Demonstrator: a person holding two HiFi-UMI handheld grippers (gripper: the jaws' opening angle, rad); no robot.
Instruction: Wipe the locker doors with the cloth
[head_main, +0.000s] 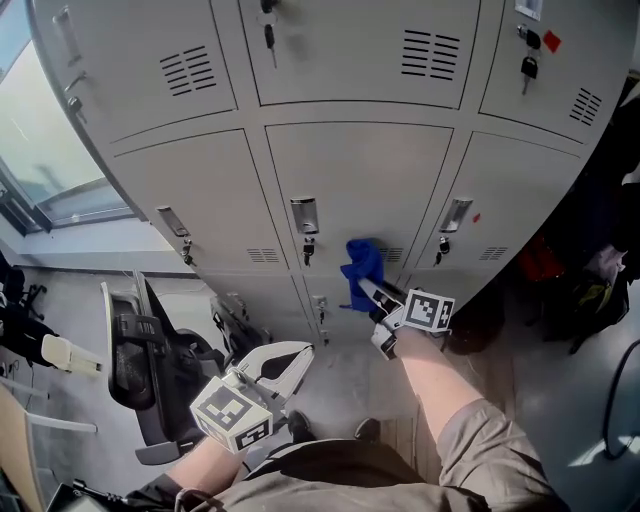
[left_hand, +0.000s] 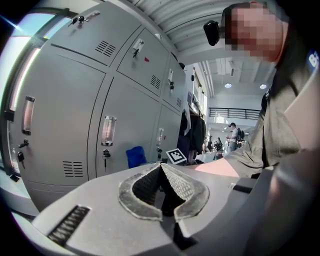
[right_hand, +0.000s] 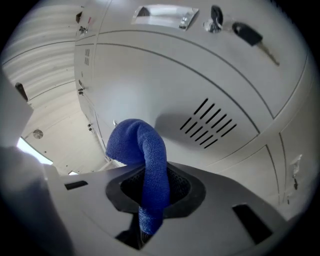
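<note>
The right gripper (head_main: 366, 291) is clamping a blue cloth (head_main: 361, 267), and the right gripper view is showing a folded band of it pinched between the 2 jaws, with the loose bunch rising ahead of them. In the centre of the head view, that bunch is lying against or just off the lower part of the middle locker door (head_main: 360, 170), beside its vent slots (head_main: 392, 254) and below the key (head_main: 308, 250). Whether it is actually touching I cannot tell. The door is lying straight ahead of the cloth, so the wipe seems to call for pressing forward and sweeping across. The left gripper (head_main: 290, 366), at the lower left of the frame, is hanging well away from the doors with its jaws together on nothing, so the right one is much nearer.
</note>
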